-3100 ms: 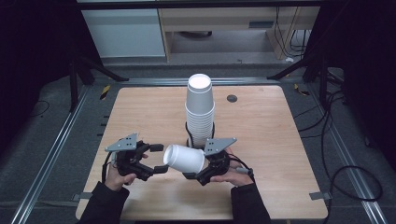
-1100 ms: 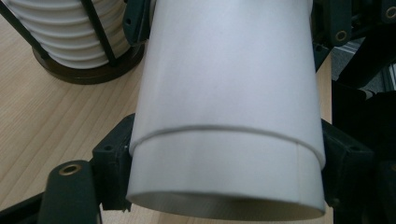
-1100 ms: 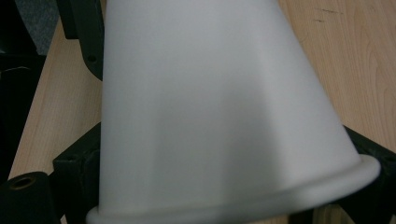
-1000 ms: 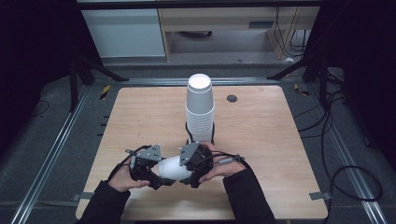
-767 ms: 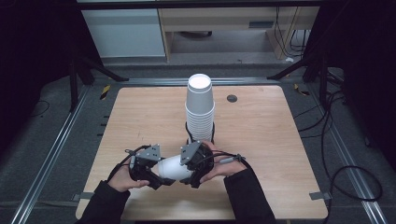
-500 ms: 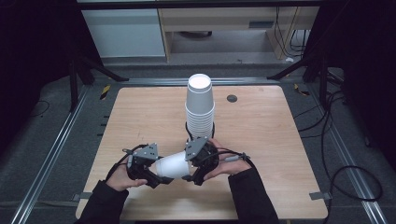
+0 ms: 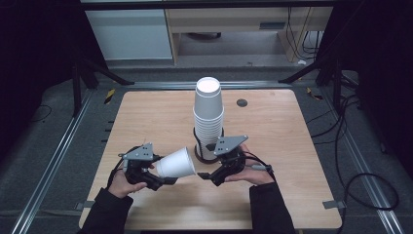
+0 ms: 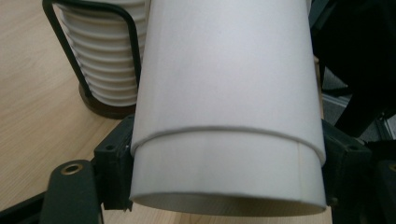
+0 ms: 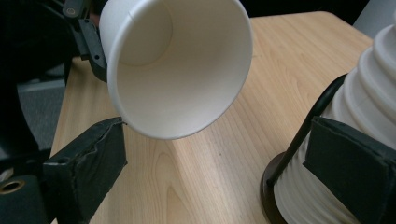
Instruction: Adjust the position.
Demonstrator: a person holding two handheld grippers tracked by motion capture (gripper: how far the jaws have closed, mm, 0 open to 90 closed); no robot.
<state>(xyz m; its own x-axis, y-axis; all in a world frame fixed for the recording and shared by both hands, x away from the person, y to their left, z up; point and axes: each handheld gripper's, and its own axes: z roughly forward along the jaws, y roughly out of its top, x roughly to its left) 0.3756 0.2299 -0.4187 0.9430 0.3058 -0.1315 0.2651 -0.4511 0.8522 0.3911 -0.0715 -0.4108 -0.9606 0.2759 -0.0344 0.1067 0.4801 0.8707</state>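
Near the front edge of the pale wood-grain table (image 7: 146, 117), the left gripper (image 7: 155, 176) clamps a smooth white paper cup (image 7: 175, 163) on its side, rolled rim facing the right gripper (image 7: 210, 176). That gripper's black padded jaws stand wide apart, holding nothing. Behind them, a ribbed stack of cups (image 7: 209, 113) rises from a dark wire holder (image 7: 205, 152).

Wooden table (image 7: 146, 122): cup stack in black holder (image 7: 208, 114) near centre.

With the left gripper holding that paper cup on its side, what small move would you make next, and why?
Probably draw the right gripper clear: its jaws stand open just off the rim, while the left gripper clamps the paper cup near its base, beside the cup stack.
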